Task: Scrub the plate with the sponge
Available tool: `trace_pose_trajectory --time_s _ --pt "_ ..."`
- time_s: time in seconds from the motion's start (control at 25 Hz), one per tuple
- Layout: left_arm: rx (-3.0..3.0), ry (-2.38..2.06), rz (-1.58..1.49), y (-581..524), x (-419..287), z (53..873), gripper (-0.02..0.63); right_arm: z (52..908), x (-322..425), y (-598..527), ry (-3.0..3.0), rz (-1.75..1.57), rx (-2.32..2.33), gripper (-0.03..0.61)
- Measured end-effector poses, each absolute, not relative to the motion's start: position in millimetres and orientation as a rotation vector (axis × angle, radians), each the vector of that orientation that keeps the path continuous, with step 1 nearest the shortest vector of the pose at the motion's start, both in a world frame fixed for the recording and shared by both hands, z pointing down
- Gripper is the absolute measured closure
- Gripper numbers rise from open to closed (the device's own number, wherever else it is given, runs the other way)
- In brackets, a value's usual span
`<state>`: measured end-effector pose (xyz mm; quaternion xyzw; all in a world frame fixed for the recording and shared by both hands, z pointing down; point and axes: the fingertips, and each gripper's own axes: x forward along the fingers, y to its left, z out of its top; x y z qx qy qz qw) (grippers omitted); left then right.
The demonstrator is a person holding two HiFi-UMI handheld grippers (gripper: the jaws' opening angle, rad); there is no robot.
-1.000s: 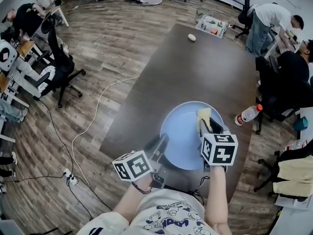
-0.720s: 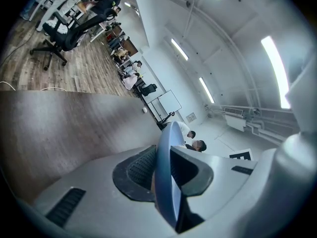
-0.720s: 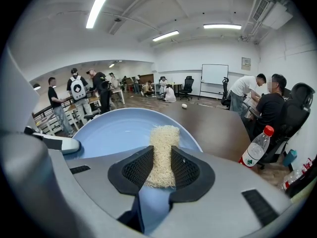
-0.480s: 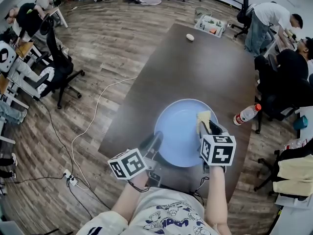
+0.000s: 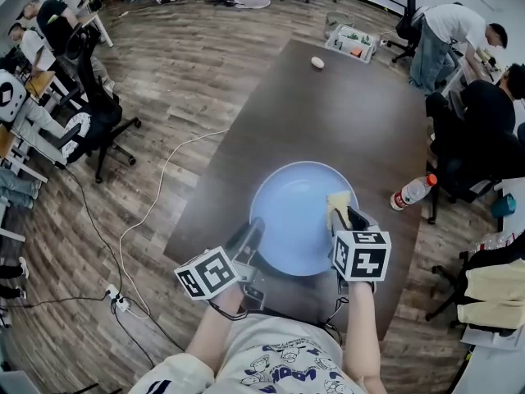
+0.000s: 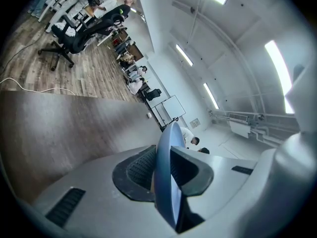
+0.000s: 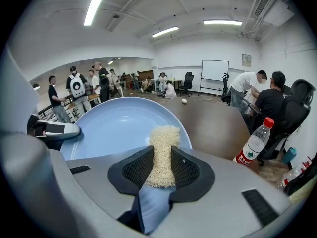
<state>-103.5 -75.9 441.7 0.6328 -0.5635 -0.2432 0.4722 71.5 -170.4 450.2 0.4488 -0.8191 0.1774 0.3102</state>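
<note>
My left gripper [image 5: 250,236] has its fingers clamped on the rim of the blue plate [image 5: 287,212]. My right gripper [image 5: 344,217] fingers pinch the sponge [image 5: 338,201] at its right edge.

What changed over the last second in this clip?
The left hand-held gripper, clamped on the plate at its rim, pulled it leftward across the table, leaving the sponge nearer the plate's right edge. Unchanged: both grips, the right hand-held gripper holding the sponge on the plate, the bottle.
</note>
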Motion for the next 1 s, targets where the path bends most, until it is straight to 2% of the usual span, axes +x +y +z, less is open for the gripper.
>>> trace_pose_trajectory --time_s 1.0 --pt "1.496 -1.441 -0.646 -79.1 -124.1 441.6 0.542 464.1 51.6 -132.6 -2.186 0.456 1.061 0.465"
